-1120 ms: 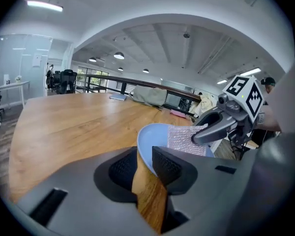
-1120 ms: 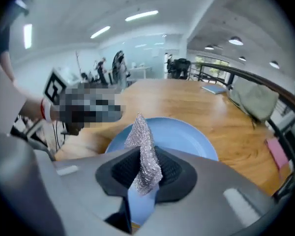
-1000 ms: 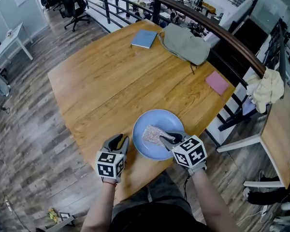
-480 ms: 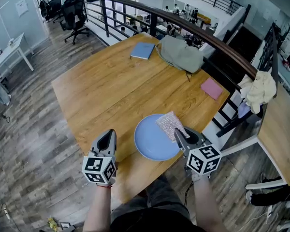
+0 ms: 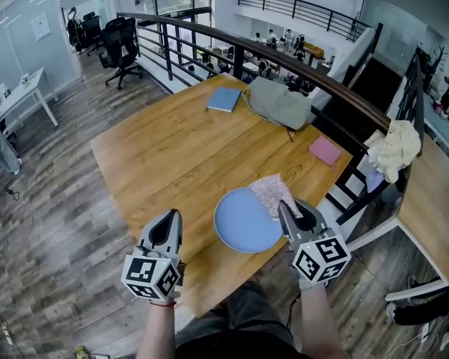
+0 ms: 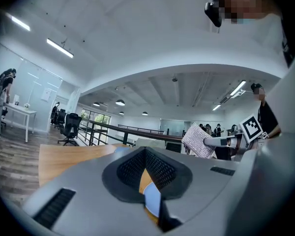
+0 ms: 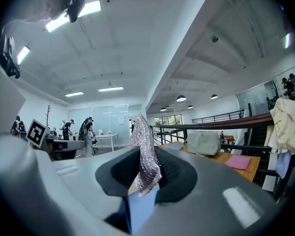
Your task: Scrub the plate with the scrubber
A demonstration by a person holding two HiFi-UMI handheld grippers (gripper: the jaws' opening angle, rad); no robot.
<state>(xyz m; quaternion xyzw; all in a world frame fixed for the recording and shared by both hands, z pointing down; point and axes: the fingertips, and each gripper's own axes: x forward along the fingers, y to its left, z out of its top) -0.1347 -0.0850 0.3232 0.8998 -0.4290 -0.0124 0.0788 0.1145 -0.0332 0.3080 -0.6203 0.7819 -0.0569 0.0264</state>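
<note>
Ideally, right gripper, pinching the scrubber seemingly above the plate's far-right rim, presses it flat; left gripper sits pressed together, empty.

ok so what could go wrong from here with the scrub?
1. The plate lies unheld near the front edge of the table. The left gripper is shut on nothing beside it, so scrubbing strokes could slide the plate off.
2. The right gripper pinches the scrubber by one edge and it hangs loose, so it may fold or slip out under pressure.
</note>
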